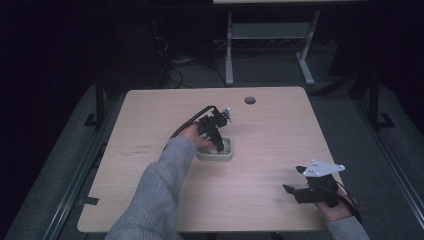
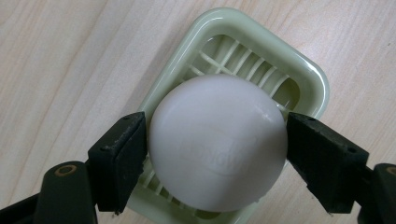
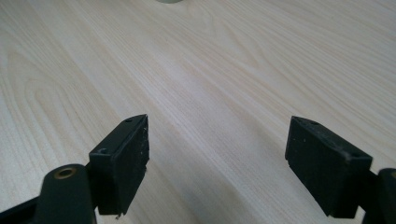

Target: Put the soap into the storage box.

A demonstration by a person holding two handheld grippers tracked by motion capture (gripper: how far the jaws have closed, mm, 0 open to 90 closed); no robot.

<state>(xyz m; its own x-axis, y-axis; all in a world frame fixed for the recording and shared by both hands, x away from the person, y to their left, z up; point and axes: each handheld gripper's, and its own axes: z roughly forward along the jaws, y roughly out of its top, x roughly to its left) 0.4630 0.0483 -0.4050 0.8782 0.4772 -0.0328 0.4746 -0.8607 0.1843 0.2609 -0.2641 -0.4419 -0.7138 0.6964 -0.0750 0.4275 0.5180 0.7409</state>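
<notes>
Our left gripper (image 2: 217,144) clamps the white soap bar (image 2: 217,140) above the green soap dish (image 2: 308,79); our right gripper (image 3: 217,163) rests wide open.

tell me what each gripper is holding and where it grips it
The left gripper holds a white soap bar by its two opposite sides, above the pale green soap dish. The right gripper is open over the table, holding nothing.

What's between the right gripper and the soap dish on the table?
Only bare wood of the table. In the high view, nothing lies between the right gripper and the soap dish; the right gripper view shows bare wood ahead too.
</notes>
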